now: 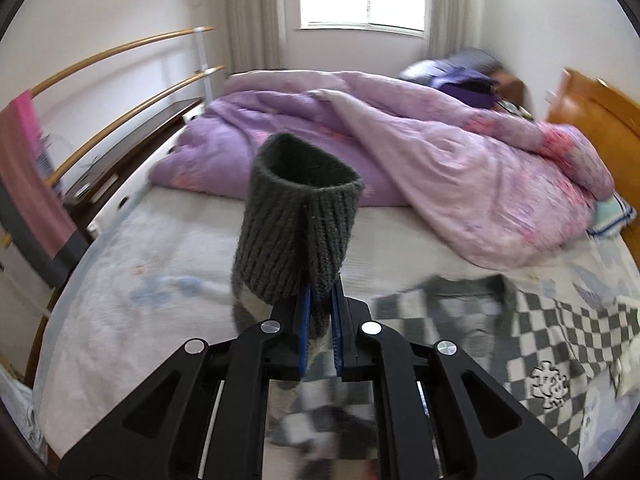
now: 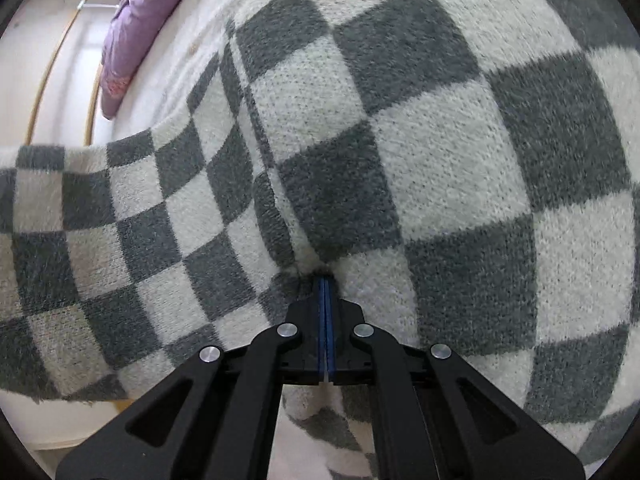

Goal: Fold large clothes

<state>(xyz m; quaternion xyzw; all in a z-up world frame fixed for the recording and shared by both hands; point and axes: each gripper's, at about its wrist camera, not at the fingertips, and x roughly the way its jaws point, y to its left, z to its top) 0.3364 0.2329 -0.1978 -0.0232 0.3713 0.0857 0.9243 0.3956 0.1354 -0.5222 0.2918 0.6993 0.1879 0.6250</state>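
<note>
Left hand-held gripper [image 1: 320,300] pinching ribbed cuff [image 1: 298,224], right hand-held gripper [image 2: 326,280] closed on checkered sweater [image 2: 400,140]

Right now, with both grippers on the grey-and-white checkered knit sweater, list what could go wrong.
1. The left gripper pinches only the dark grey ribbed cuff, raised off the bed; the stretchy knit may slip free.
2. The right gripper is shut at a small pucker of the grey-and-white checkered knit sweater; such a shallow bite may pull out or snag.
3. The rumpled purple-pink quilt lies close and could be swept into the fold.
</note>
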